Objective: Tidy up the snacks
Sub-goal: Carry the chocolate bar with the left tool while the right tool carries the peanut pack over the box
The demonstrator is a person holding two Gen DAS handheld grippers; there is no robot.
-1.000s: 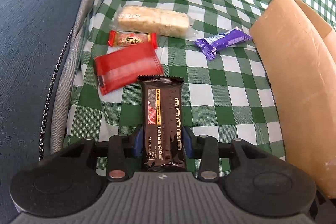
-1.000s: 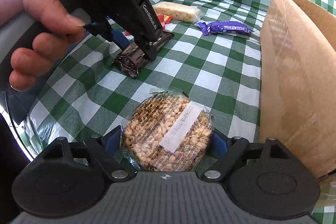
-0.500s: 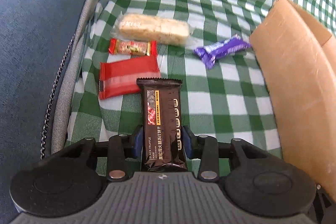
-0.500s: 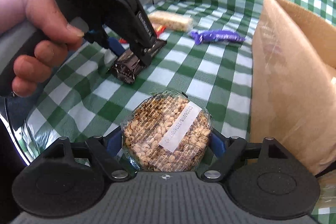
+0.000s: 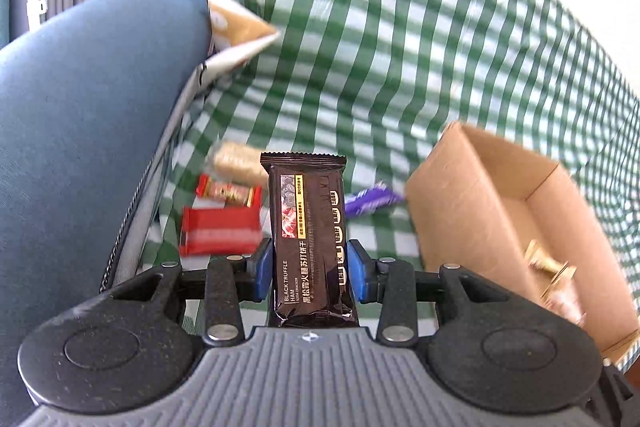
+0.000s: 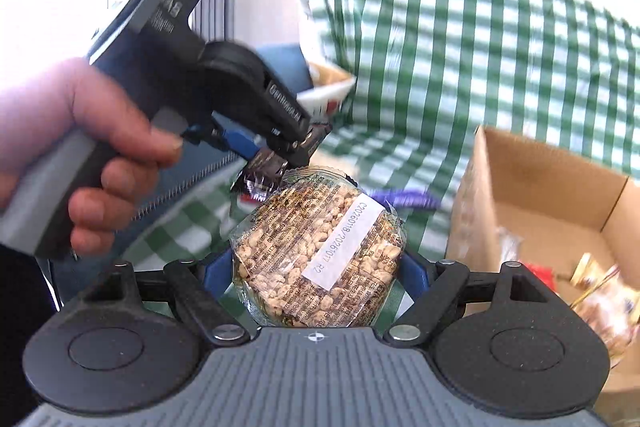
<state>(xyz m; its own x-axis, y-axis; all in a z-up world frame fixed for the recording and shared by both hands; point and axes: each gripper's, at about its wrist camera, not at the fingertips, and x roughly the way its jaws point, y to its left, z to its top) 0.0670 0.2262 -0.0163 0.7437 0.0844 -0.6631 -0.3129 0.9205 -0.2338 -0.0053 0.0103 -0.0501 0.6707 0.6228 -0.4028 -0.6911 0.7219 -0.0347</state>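
My left gripper point(image 5: 307, 269) is shut on a dark brown black-truffle cracker bar point(image 5: 308, 227), held up in the air above the checked cloth. It also shows in the right wrist view point(image 6: 276, 155), held by a hand. My right gripper point(image 6: 318, 273) is shut on a round clear-wrapped peanut cake point(image 6: 320, 251), also lifted. An open cardboard box point(image 5: 516, 211) stands to the right, with a few wrapped snacks inside point(image 6: 596, 287).
On the green checked cloth point(image 5: 400, 67) lie a red packet point(image 5: 220, 235), a small red candy bar point(image 5: 228, 191), a pale rice bar point(image 5: 236, 163) and a purple wrapper point(image 5: 370, 203). A blue cushion point(image 5: 88, 131) borders the left.
Both grippers have lifted their snacks well off the cloth and tilted up. The box's open inside has come into view on the right.
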